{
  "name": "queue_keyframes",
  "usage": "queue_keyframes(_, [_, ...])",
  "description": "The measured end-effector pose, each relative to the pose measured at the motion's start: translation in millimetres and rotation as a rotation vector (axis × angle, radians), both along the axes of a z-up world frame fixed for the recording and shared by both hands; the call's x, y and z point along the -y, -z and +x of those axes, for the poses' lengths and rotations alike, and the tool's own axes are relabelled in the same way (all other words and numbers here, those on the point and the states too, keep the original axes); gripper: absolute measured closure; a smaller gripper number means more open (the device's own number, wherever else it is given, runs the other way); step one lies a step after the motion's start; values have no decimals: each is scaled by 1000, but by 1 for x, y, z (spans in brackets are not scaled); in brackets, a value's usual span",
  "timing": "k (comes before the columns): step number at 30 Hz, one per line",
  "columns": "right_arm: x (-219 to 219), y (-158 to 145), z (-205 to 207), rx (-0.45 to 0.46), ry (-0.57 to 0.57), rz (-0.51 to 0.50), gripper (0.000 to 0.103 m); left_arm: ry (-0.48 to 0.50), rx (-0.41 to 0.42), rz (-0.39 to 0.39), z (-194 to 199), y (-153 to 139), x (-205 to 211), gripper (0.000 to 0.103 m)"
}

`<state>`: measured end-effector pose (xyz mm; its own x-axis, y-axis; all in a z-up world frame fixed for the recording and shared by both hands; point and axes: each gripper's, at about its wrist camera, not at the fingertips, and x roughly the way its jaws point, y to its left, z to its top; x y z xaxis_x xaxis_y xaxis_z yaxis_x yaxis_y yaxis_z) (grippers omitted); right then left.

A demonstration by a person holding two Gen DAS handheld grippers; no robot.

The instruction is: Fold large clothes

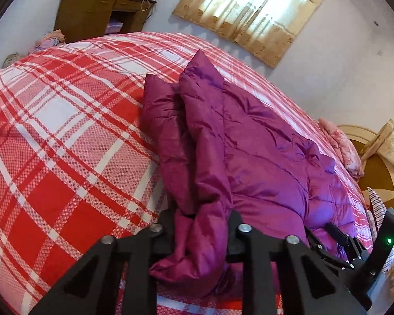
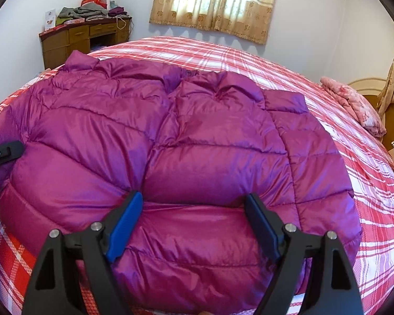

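Lying spread across the plaid bedspread (image 2: 315, 60), the purple down jacket (image 2: 197, 141) takes up most of the near side of the bed, with its quilted body flat and one sleeve doubled over along the left edge. Left gripper (image 1: 201, 232) has a bunched wad of the jacket's fabric between its fingers, jaws drawn in on it, so it reads as clamped on the sleeve end or hem; which one is unclear from the bunching. Right gripper (image 2: 194, 218) has jaws spread wide, blue pad on one finger (image 2: 124, 223), both tips resting on or pressing into the puffy hem, nothing pinched. Left wrist view also catches the right gripper low at the frame's right edge beside the jacket. Jacket judged light, very soft and lofty, with a shiny nylon shell that looks slippery; thick puffed panels will likely spring back and squeeze out of a shallow pinch. Best hold is probably at stitched seams, hem band or cuff, where the fill is thin and the cloth is doubled, not mid-panel. Desk (image 2: 73, 39) with piled clothes and a curtained window (image 2: 215, 0) sit behind, and a pink folded quilt (image 2: 354, 102) lies at the right of the bed.
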<state>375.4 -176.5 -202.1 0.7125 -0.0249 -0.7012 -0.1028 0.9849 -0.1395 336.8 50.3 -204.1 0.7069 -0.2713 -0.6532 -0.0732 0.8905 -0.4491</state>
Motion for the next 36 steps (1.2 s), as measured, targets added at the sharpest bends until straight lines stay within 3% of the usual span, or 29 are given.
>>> queue_keyframes(4, [-2,0,-2,4,-1,-7,20,4,27,-33,-5,-6,-6,90])
queue_keyframes(18, [-43,-2,-21,21,-28,-74,24,-43,71,-131,-36,-25,-47,93])
queue_keyframes(21, [-53,-4,-24,16,-63,-49,24,-62,93,-92,-42,-39,-54,93])
queue_keyframes(24, [-47,-17,-31,-11,-135,85,23,-73,142,-2,-49,-64,-57,93])
queue_keyframes(27, [-27,-36,-46,52,-124,142,23,-70,191,85,-54,-91,-50,93])
queue_keyframes(31, [28,-53,-59,123,-21,198,22,-25,256,177,-56,-120,-18,93])
queue_keyframes(36, [104,-51,-61,129,165,220,20,109,348,294,-60,-146,50,94])
